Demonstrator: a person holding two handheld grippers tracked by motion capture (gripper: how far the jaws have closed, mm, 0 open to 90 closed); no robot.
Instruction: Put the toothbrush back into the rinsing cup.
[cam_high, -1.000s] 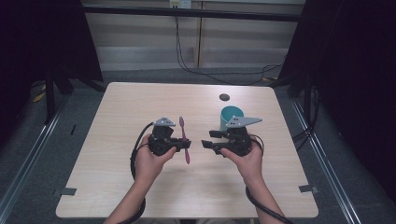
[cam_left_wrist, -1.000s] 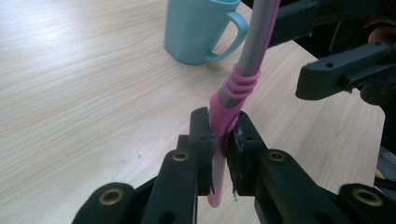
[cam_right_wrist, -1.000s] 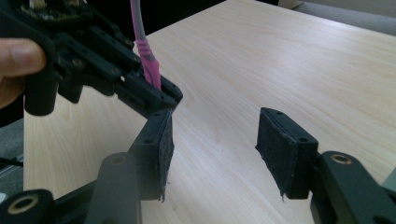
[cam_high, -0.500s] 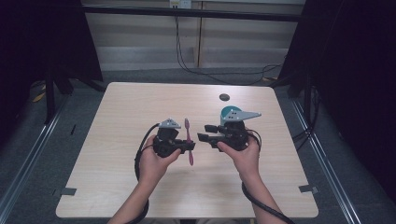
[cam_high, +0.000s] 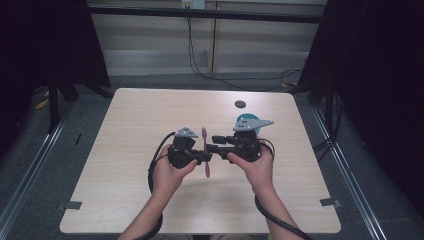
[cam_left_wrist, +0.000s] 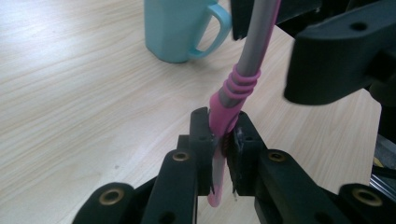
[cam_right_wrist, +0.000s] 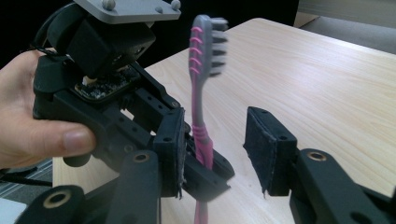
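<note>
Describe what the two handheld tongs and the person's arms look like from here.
Both tongs, left and right, are matte black with angular bolted linkages showing brass-coloured pivot bushings. The jaw pads are flat, black and foam-like, a little frayed at the edges. A grey three-cornered plate with studs tops each. A black cable trails from each. The forearms are bare, with no sleeves.

A pink and grey toothbrush is seen, with pink rings around its grey neck, pink ribs on the back of its grey head and dark grey bristles. Beyond the toothbrush, a light blue mug is shown. The table under the toothbrush is patterned with pale wood grain. Both grippers beside the toothbrush, the left gripper and the right gripper, are coloured black, with brass-coloured rivets and grey top plates.
</note>
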